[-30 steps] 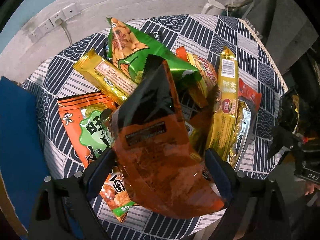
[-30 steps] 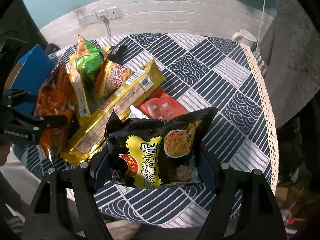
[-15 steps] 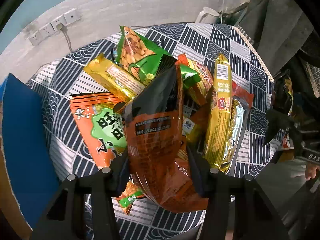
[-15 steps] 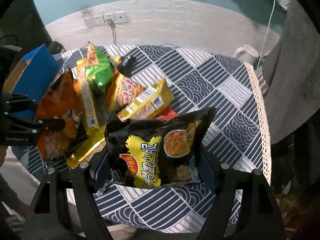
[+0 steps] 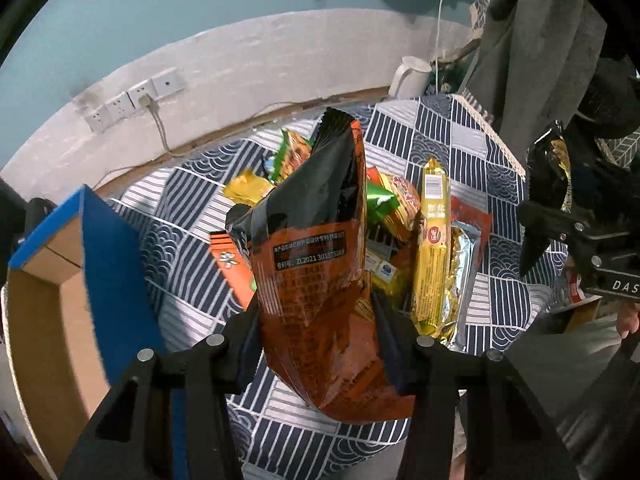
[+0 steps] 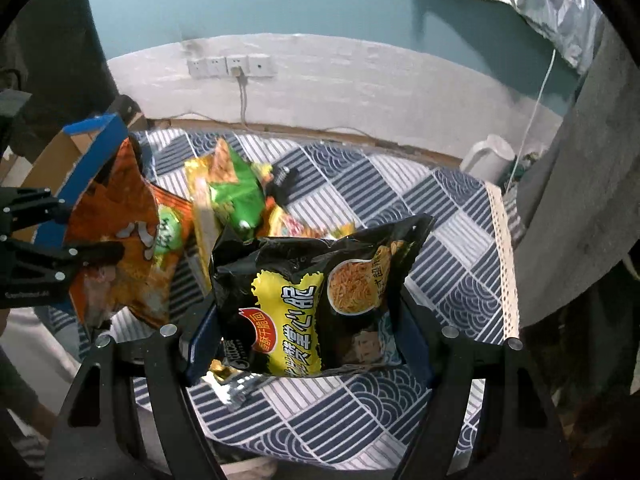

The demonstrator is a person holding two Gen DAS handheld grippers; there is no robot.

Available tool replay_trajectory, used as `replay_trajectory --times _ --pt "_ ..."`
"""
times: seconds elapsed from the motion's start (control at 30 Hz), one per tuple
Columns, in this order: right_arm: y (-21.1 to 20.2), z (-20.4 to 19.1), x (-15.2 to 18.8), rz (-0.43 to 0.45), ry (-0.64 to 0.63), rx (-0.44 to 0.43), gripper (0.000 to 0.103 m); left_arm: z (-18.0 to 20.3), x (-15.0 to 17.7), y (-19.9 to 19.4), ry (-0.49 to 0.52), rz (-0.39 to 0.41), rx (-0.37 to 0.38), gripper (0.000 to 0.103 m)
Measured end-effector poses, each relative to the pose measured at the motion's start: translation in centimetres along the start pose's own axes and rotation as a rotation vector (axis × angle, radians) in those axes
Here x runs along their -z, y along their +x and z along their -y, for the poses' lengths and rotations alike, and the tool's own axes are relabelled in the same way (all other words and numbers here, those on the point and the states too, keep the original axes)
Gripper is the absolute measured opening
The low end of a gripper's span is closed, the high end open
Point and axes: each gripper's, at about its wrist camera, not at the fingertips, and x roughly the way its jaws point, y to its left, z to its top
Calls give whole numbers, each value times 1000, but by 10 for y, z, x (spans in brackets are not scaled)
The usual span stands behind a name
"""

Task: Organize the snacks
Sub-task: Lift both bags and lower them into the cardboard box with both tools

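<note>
My left gripper (image 5: 316, 316) is shut on an orange and black snack bag (image 5: 320, 272) and holds it upright above the table; the bag also shows in the right wrist view (image 6: 116, 248). My right gripper (image 6: 308, 340) is shut on a black and yellow noodle snack bag (image 6: 304, 300), lifted over the table's front. A pile of snacks stays on the patterned tablecloth (image 5: 192, 208): a long gold pack (image 5: 434, 256), a green bag (image 6: 236, 192), an orange and green bag (image 6: 170, 236).
An open blue cardboard box (image 5: 60, 288) stands at the table's left edge, also in the right wrist view (image 6: 86, 152). A white kettle (image 5: 410, 78) sits at the back right. Wall sockets (image 6: 232, 66) with a cable lie behind. Grey fabric (image 6: 580, 200) hangs at the right.
My left gripper closed on the orange bag and lifted it up and back from the pile. My right gripper rose with the black noodle bag still held.
</note>
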Motion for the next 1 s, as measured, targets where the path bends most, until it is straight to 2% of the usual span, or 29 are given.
replay_trajectory --times 0.4,0.73,1.0 --pt "-22 -43 -35 54 -64 -18 76 -28 7 -53 49 113 -111 51" --pt "-26 -104 -70 78 -146 -79 76 -64 17 -93 86 197 -221 51" --pt "-22 -154 -93 86 -203 -121 76 -108 32 -104 18 208 -276 51"
